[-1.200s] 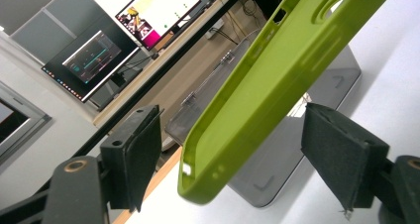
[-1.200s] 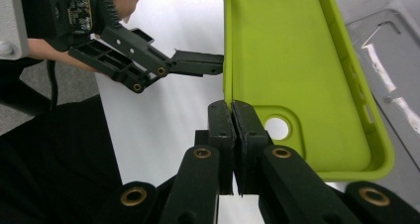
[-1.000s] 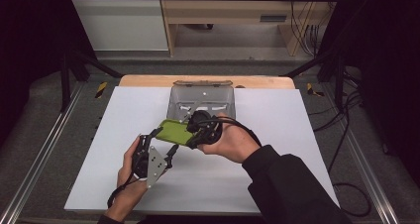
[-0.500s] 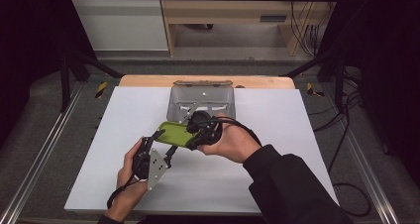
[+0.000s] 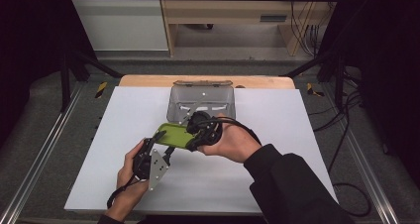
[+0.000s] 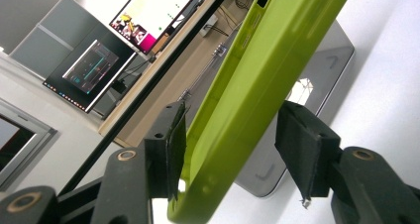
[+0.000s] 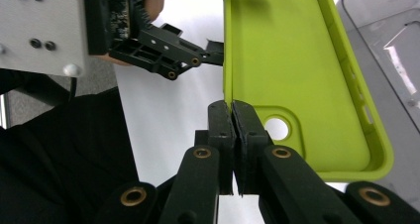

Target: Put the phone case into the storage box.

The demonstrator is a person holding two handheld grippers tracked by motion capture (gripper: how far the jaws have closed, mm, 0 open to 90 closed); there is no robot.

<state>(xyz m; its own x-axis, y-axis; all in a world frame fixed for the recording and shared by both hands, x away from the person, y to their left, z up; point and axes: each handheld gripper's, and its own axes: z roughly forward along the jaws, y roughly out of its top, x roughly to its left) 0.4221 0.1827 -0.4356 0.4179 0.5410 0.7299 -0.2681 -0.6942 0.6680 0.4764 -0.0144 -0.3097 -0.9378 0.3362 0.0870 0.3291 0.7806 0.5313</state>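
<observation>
worktop (image 5: 277,174): white sheet over it, wooden strip showing along the far edge
grey tray (image 5: 200,105): lies at the middle of the far edge
green phone case (image 5: 173,135): held in the air just nearer than the tray, open side up
right claw (image 7: 232,120): jaws pinched shut on the case's side wall
left claw (image 6: 230,144): jaws spread, case's end between them, right pad clear of it
</observation>
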